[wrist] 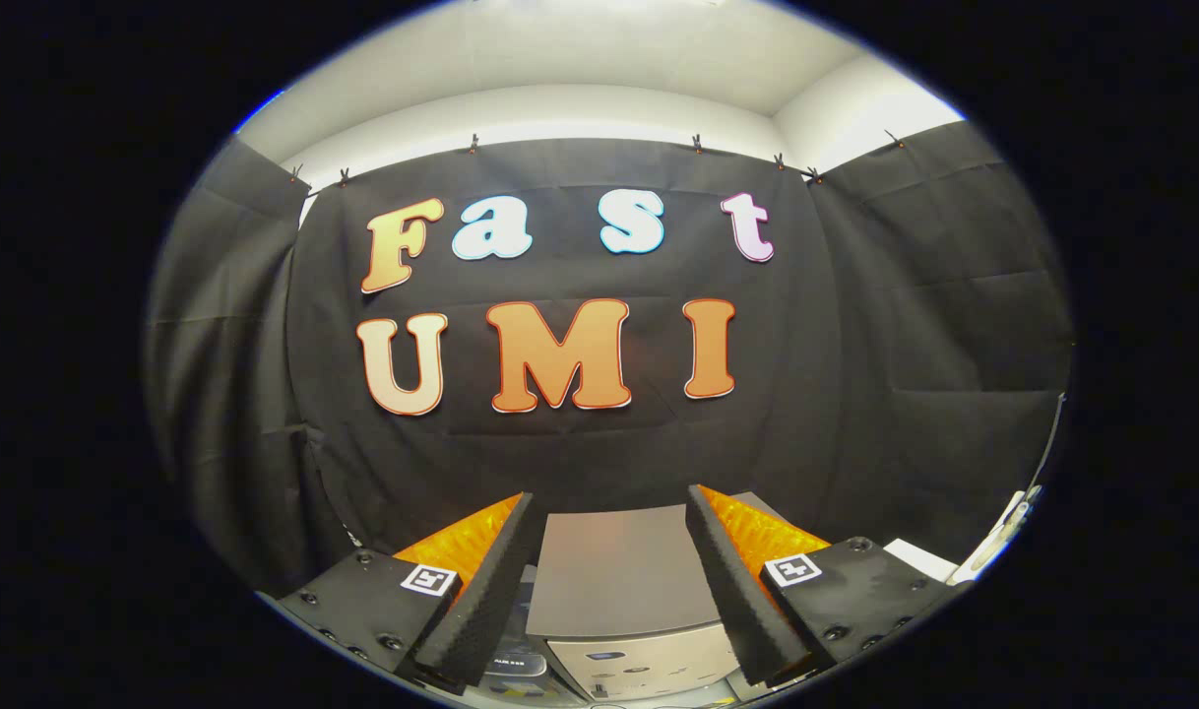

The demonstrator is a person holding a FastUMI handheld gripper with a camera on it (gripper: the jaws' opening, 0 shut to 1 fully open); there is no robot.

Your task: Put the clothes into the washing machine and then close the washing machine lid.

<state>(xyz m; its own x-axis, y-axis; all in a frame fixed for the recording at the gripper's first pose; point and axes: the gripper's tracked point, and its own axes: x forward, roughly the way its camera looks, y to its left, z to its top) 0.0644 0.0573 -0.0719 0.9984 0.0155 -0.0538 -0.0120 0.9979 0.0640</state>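
Observation:
The washing machine (619, 591) stands low ahead, seen between and below my fingers. Its flat grey lid lies shut on top, and a pale control panel (649, 665) faces me beneath it. My gripper (609, 507) hovers above the machine, open, with a wide gap between the fingers and nothing in it. The clothes cannot be made out from here.
Black cloth walls close the booth behind the machine and on both sides. A white object (1003, 537) and a pale flat edge (919, 561) sit to the right of the right finger. White wall and ceiling rise above the cloth.

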